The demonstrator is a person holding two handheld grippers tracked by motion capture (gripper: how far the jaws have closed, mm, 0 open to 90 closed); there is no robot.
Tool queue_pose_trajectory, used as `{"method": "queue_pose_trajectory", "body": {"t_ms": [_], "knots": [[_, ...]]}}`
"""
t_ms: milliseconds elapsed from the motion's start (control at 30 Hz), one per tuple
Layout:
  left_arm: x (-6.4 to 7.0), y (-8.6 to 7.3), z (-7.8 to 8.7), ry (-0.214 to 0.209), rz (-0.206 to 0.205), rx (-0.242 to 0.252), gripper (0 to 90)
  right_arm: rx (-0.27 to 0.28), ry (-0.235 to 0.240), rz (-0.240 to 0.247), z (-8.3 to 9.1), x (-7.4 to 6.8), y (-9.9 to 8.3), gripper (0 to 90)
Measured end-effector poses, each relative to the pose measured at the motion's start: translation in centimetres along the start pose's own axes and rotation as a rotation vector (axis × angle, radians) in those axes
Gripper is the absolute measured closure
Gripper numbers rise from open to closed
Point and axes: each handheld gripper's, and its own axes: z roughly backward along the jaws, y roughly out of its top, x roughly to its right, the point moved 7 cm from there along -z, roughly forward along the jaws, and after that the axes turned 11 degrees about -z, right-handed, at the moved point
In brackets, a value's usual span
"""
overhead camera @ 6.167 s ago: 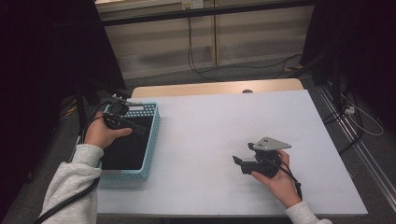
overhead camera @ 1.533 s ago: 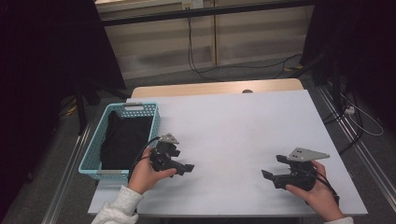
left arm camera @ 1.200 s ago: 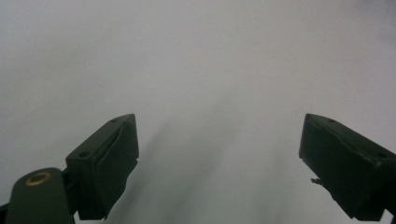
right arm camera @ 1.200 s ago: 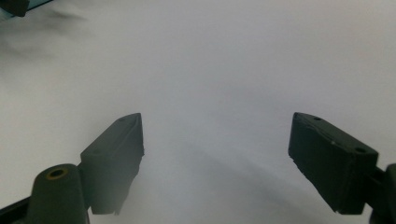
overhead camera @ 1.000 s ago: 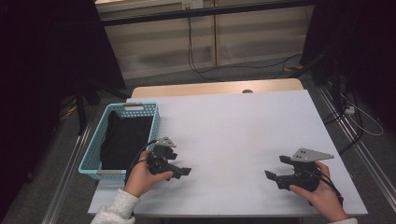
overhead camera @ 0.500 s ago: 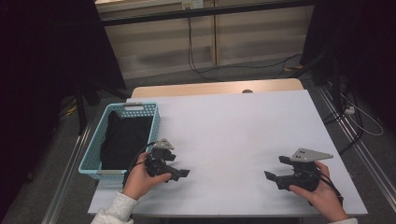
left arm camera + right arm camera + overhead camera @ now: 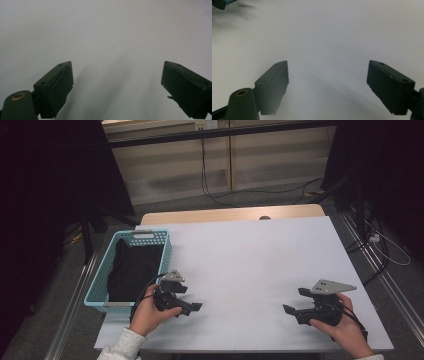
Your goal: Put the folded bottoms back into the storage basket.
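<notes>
Seen from the high view, you hold both grippers low over a white table [image 7: 250, 265], near the bottom of the frame. Your left gripper [image 7: 192, 304] sits at lower left, jaws spread apart and empty; your right gripper [image 7: 295, 302] sits at lower right, jaws likewise wide apart, gripping nothing. At the left edge a turquoise basket [image 7: 165, 251] holds a black cloth [image 7: 132, 270] — crumpled, lying inside it. The basket's long axis runs from the bottom of the frame toward the top, and the cloth stretches the same way. The cloth appears stowed, so rest both grippers flat and steady — clear of the basket rim.
</notes>
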Motion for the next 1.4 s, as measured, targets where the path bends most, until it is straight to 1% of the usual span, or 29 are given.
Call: {"method": "queue_pose_trajectory", "body": {"t_ms": [233, 367, 533, 933, 1100, 1267, 1400], "knots": [[0.3, -0.1, 0.3, 0.001, -0.009, 0.007, 10.7, -0.003, -0.001, -0.009, 0.3, 0.2, -0.2, 17.0], [0.4, -0.2, 0.4, -0.007, -0.010, 0.017, 10.6, -0.002, -0.003, -0.013, 0.5, 0.3, -0.3, 17.0], [0.5, -0.3, 0.5, -0.007, -0.012, 0.014, 10.4, -0.001, -0.007, -0.016, 0.8, 0.5, -0.4, 17.0], [0.8, -0.4, 0.6, -0.007, -0.013, 0.017, 9.8, -0.009, -0.007, -0.010, 1.1, 0.7, -0.6, 16.9], [1.0, -0.6, 0.5, -0.004, -0.029, 0.021, 7.9, -0.008, -0.009, -0.009, 1.2, 0.7, -0.7, 16.8], [1.1, -0.7, 0.5, -0.003, -0.031, 0.015, 7.7, -0.010, -0.013, -0.011, 1.3, 0.9, -0.8, 16.8], [1.3, -0.8, 0.6, 0.000, -0.029, 0.027, 7.6, -0.007, -0.010, -0.011, 1.4, 0.8, -0.8, 16.8]]}}
